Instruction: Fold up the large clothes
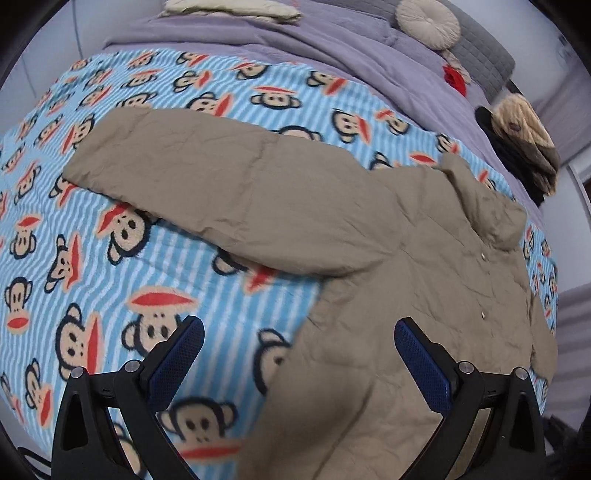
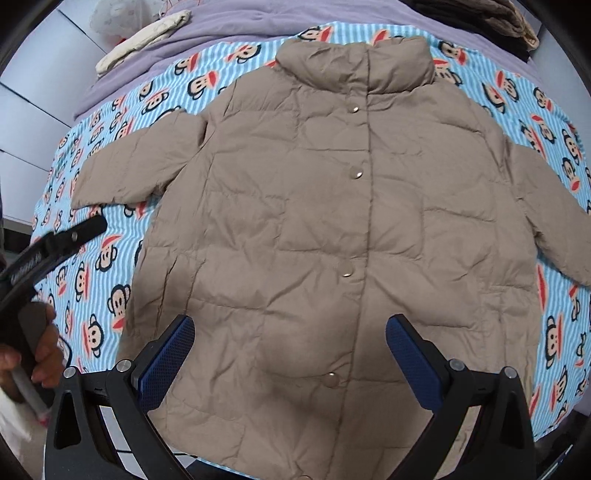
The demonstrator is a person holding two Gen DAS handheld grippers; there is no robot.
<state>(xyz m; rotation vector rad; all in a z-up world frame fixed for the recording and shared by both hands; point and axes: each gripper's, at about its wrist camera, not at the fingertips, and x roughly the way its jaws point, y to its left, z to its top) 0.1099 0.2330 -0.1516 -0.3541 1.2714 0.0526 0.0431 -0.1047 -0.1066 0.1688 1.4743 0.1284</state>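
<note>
Tan quilted jacket (image 2: 332,229) lies flat, front side up, on a blue-striped fleece blanket (image 2: 110,280) printed with monkey faces. Snap placket closed; 4 metal snaps (image 2: 357,172) visible down the centre, a 5th at the hem edge. Stand collar (image 2: 369,62) at the far end, hem nearest the right wrist camera. Both sleeves spread outward: one sleeve (image 1: 207,184) stretches across the blanket in the left wrist view.

Right gripper (image 2: 290,354) hovers above the lower front of the jacket, jaws wide, blue pads empty. Left gripper (image 1: 299,354) hangs over the jacket's side edge where fabric meets blanket, jaws also wide, nothing between them. In the right wrist view the left gripper's body shows at the far left, held by a hand (image 2: 40,354).

Lavender bedding (image 1: 295,48) lies beyond the blanket; a round beige cushion (image 1: 428,22) and a folded cream cloth (image 1: 232,9) rest on it.
</note>
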